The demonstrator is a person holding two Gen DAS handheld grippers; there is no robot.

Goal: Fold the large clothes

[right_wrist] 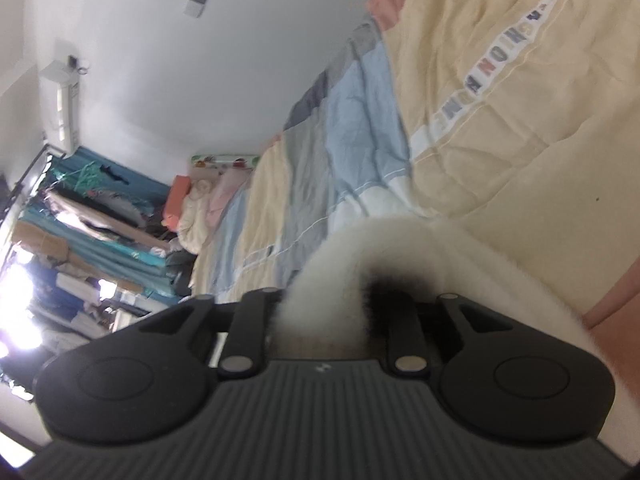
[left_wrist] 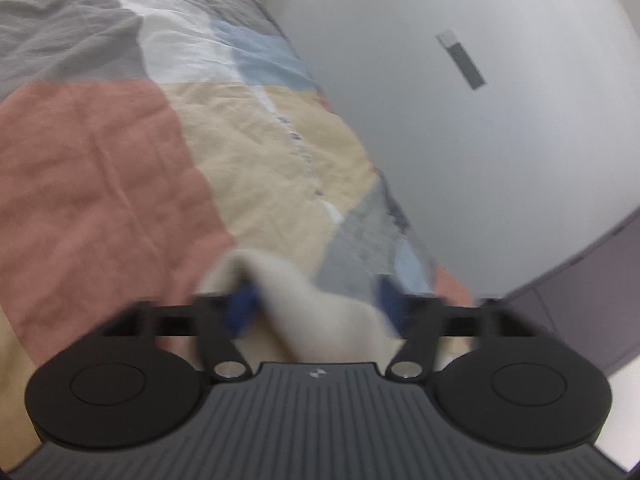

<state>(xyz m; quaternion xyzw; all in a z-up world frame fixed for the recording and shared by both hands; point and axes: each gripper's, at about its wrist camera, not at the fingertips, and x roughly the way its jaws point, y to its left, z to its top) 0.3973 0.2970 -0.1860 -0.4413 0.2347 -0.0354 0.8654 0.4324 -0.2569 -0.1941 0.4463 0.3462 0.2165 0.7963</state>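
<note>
Patchwork bed [left_wrist: 192, 128] carrying white fluffy garment [left_wrist: 320, 304]; left gripper [left_wrist: 316, 304] fingers spread, cloth loose between; right gripper [right_wrist: 344, 312] half-parted around fleece, grip unclear. Probably releasing both together, keeping fold flat.

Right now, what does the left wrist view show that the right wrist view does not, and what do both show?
Only the left wrist view: a large salmon-pink patch of the bedcover, a purple-grey cabinet, and the left gripper, jaws open, blue pads either side of the cloth.

Only the right wrist view: a wall air conditioner, cluttered shelves, a printed letter strip on the cover, and the right gripper.

Both: the patchwork bedcover, fluffy white garment between the fingers, white wall.
</note>
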